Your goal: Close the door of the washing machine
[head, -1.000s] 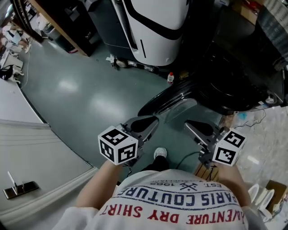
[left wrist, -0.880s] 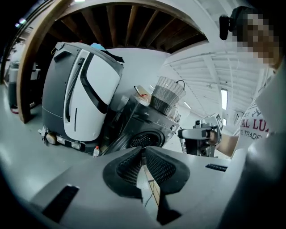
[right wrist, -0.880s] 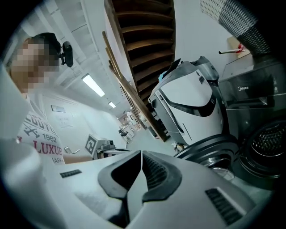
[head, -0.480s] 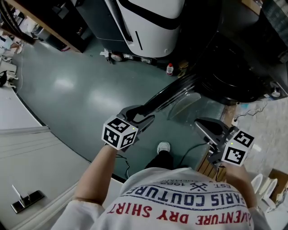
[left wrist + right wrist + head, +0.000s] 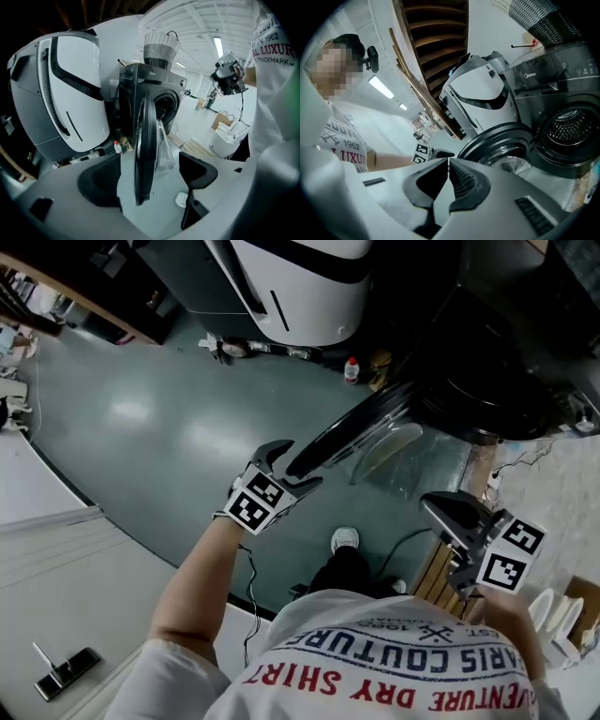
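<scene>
The black washing machine (image 5: 506, 362) stands at the upper right with its round door (image 5: 356, 432) swung open toward me. My left gripper (image 5: 289, 468) is at the door's free edge and its jaws are opening. In the left gripper view the door (image 5: 143, 140) stands edge-on between the two fingers (image 5: 101, 180) with a gap on each side, and nothing presses on it. My right gripper (image 5: 441, 507) hangs to the right of the door, apart from it, with its jaws shut and empty. The right gripper view shows the door (image 5: 497, 140) and the drum (image 5: 572, 129) ahead of the shut right gripper (image 5: 447, 180).
A white appliance with a black stripe (image 5: 300, 287) stands left of the washing machine, with a small red-capped bottle (image 5: 352, 371) at its foot. A wicker basket (image 5: 161, 49) sits on top of the washer. My shoe (image 5: 345, 540) and wooden slats (image 5: 436, 582) are below the door.
My left gripper has come down and forward to the door's edge, and its jaws have gone from shut to wide open around it. The right gripper has sunk a little to the right.
</scene>
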A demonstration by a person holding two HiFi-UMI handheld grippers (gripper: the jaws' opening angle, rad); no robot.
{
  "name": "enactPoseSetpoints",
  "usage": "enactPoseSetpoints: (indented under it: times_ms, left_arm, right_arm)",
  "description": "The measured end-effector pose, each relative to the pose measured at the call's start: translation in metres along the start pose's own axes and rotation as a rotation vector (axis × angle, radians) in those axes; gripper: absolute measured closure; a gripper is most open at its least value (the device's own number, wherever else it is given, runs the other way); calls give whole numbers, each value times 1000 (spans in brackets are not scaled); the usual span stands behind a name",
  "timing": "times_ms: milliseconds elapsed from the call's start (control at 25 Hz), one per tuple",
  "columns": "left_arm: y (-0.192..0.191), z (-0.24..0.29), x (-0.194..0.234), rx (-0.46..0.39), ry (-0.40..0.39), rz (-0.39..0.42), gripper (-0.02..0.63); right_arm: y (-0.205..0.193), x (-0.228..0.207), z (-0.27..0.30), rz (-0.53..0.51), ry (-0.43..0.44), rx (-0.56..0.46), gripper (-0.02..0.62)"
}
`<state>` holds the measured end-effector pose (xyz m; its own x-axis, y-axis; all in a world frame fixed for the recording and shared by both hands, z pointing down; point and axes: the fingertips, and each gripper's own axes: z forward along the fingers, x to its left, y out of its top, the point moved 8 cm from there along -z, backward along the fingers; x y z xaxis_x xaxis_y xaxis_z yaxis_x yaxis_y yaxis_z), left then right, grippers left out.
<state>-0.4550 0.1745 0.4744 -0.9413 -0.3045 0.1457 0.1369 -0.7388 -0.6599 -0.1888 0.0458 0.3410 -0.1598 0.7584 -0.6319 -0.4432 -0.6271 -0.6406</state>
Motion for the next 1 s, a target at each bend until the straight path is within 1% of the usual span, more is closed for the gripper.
enactPoseSetpoints:
  times_ms: [120, 240, 440, 480, 520, 560, 600, 840, 1000]
  left_arm:
    - [-11, 21, 8, 53, -3, 20, 221]
    - [-19, 35, 14, 79, -4, 11, 222]
    - [-34, 53, 16, 139, -46, 6, 227]
    - [-34, 56, 15, 134, -44, 0, 236]
    - [-34, 57, 15, 123, -32, -5, 273]
    - [-34, 58, 14, 110, -17, -8, 353]
    - [-34, 58, 14, 99, -4, -8, 377]
    - [-35, 57, 12, 85, 34, -11, 380]
    - [-35, 58, 6, 84, 39, -23, 380]
  right_arm:
    - [-3, -6, -4, 16, -16, 7, 571]
    - [-8, -12, -7, 33, -33, 12, 571]
    - [-18, -18, -6, 62, -38, 17, 571]
    - [-19, -18, -6, 66, -37, 18, 571]
    - [-20, -18, -6, 67, -37, 19, 571]
    - [-20, -18, -5, 67, -38, 18, 571]
    - [-20, -18, -5, 66, -39, 15, 571]
    - [-21, -19, -6, 65, -45, 4, 571]
    - [-25, -17, -8, 71, -48, -4, 571]
